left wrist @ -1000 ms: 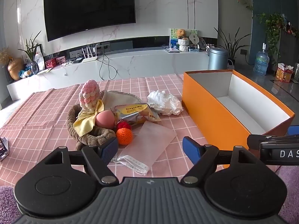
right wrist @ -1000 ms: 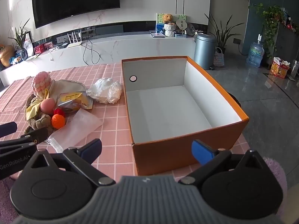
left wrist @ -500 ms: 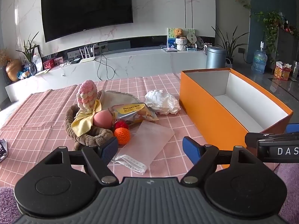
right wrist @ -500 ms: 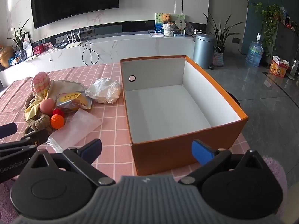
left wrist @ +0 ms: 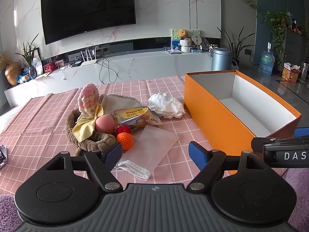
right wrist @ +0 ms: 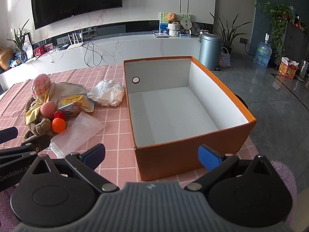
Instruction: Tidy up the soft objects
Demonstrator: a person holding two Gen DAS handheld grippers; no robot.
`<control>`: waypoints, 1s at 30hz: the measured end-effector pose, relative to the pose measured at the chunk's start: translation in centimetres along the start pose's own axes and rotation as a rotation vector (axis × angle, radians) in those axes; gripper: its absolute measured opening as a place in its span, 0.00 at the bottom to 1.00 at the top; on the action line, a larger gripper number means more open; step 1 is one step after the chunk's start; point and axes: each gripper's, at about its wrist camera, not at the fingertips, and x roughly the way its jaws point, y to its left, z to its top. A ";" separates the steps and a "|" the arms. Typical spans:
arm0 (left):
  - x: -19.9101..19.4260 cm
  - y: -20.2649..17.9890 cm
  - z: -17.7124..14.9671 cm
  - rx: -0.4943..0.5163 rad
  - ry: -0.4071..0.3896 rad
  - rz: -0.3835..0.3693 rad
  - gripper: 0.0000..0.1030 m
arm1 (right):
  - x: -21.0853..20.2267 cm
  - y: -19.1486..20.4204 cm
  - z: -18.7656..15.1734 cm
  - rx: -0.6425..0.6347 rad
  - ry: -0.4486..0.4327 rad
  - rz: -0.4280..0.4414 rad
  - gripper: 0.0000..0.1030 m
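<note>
A pile of soft things lies on the pink checked tablecloth: a pink-and-cream crochet piece, a yellow cloth, a pink sponge egg, a brown plush band, red and orange crochet balls, a snack packet, a clear foam bag and crumpled white plastic. An empty orange box stands to the right. My left gripper is open, low in front of the pile. My right gripper is open before the box's near wall.
A white marble TV bench runs behind the table. A grey bin and a water bottle stand on the floor to the right. A purple rug lies below the table's near edge.
Both grippers have drifted slightly, so the pile and box sit a touch lower and left in view. Neither gripper has changed its opening.
</note>
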 end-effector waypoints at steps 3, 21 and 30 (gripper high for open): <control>-0.1 -0.1 0.0 0.001 0.001 0.001 0.89 | -0.1 -0.3 -0.1 0.003 0.003 0.002 0.98; -0.1 0.0 -0.1 0.006 -0.001 -0.005 0.89 | 0.2 -0.5 -0.1 0.008 0.027 -0.003 0.98; -0.1 -0.1 -0.1 0.005 0.000 -0.004 0.89 | 0.3 -0.5 -0.1 0.012 0.033 -0.003 0.98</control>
